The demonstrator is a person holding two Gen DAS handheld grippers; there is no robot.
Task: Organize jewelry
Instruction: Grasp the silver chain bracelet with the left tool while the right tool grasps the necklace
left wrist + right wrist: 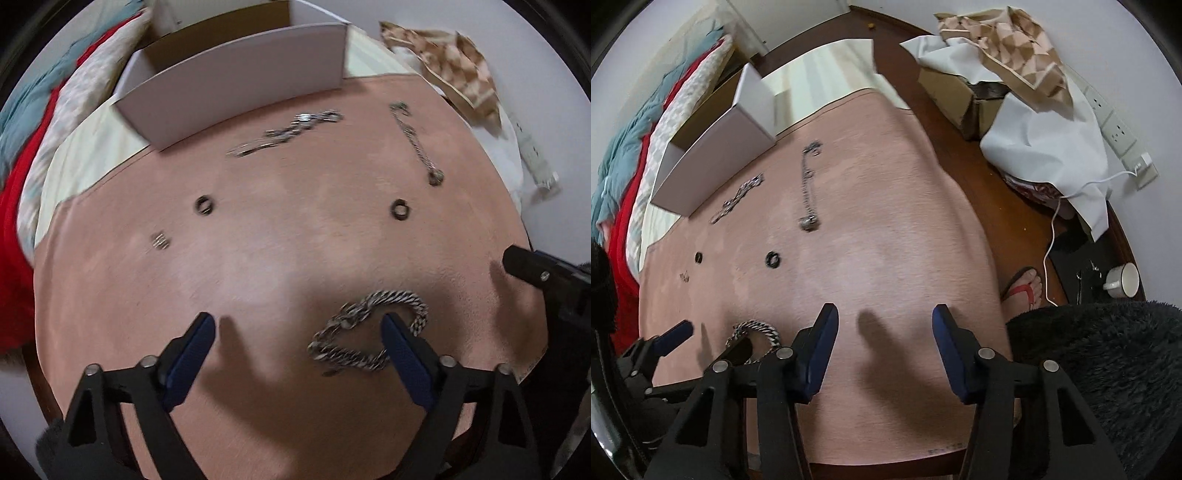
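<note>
The left gripper (pixel 299 326) hangs low over a pink cloth (pixel 295 236) with its jaws spread wide and nothing between them. A heavy silver chain (pixel 364 330) lies bunched on the cloth at the near right of that view; the right-hand blue finger (pixel 400 350) stands in front of its loop, though whether it touches the links I cannot tell.

Farther out on the cloth lie the other pieces, well apart from one another: two dark rings (pixel 204 205) (pixel 399 209), a small pale clasp-like piece (pixel 159 240) at the far left, a blurred link bracelet (pixel 284 133) just beside the white box (pixel 236 77), and a thin chain (pixel 415 144) running away on the right. The open box sits at the far edge of the cloth.

The right gripper (pixel 884 326) is also wide open and grips nothing — only bare cloth shows between its blue pads. From its camera the heavy chain (pixel 757 332) sits at the near left, partly hidden behind the left gripper. A foot in a red sandal (pixel 1027 288) and a white cup (pixel 1123 280) show on the floor at right.
</note>
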